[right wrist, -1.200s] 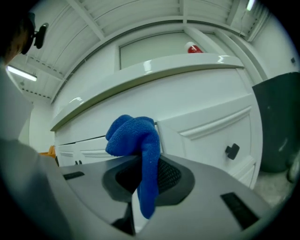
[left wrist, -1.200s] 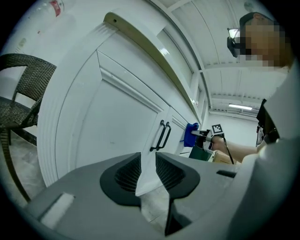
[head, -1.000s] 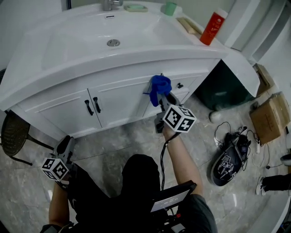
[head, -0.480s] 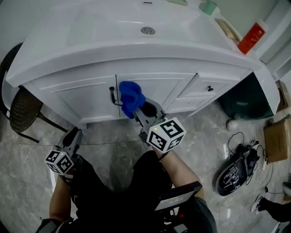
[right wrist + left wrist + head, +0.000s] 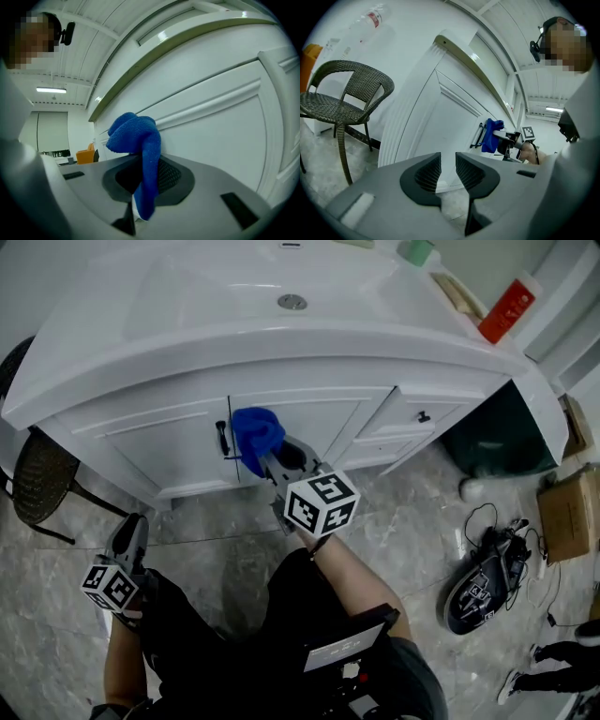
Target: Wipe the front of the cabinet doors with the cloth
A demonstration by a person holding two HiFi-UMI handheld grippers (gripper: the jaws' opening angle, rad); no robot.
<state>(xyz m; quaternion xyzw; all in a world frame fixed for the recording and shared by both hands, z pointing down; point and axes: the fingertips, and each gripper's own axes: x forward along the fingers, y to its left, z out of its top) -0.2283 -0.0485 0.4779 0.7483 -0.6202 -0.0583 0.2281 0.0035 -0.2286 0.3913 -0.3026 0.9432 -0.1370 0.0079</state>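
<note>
The blue cloth (image 5: pixel 256 434) is bunched against the white cabinet doors (image 5: pixel 159 448), just right of the two black door handles (image 5: pixel 223 439). My right gripper (image 5: pixel 269 452) is shut on the cloth and presses it to the door front. In the right gripper view the cloth (image 5: pixel 139 143) hangs between the jaws of the right gripper (image 5: pixel 143 177), close to the door panel (image 5: pixel 220 131). My left gripper (image 5: pixel 131 529) is held low over the floor, away from the cabinet. Its jaws (image 5: pixel 448 161) stand narrowly open with nothing between them, and the cloth (image 5: pixel 491 136) shows far ahead.
A wicker chair (image 5: pixel 33 488) stands left of the cabinet. The sink (image 5: pixel 292 302) and a red bottle (image 5: pixel 506 310) are on top. Small drawers (image 5: pixel 412 420) lie right of the doors. A dark bin (image 5: pixel 492 442), a black bag (image 5: pixel 483 582) and a cardboard box (image 5: pixel 562 517) sit on the floor at right.
My right gripper has carried the cloth leftward along the cabinet front, from near the drawers to beside the door handles. The left gripper has stayed low near the floor.
</note>
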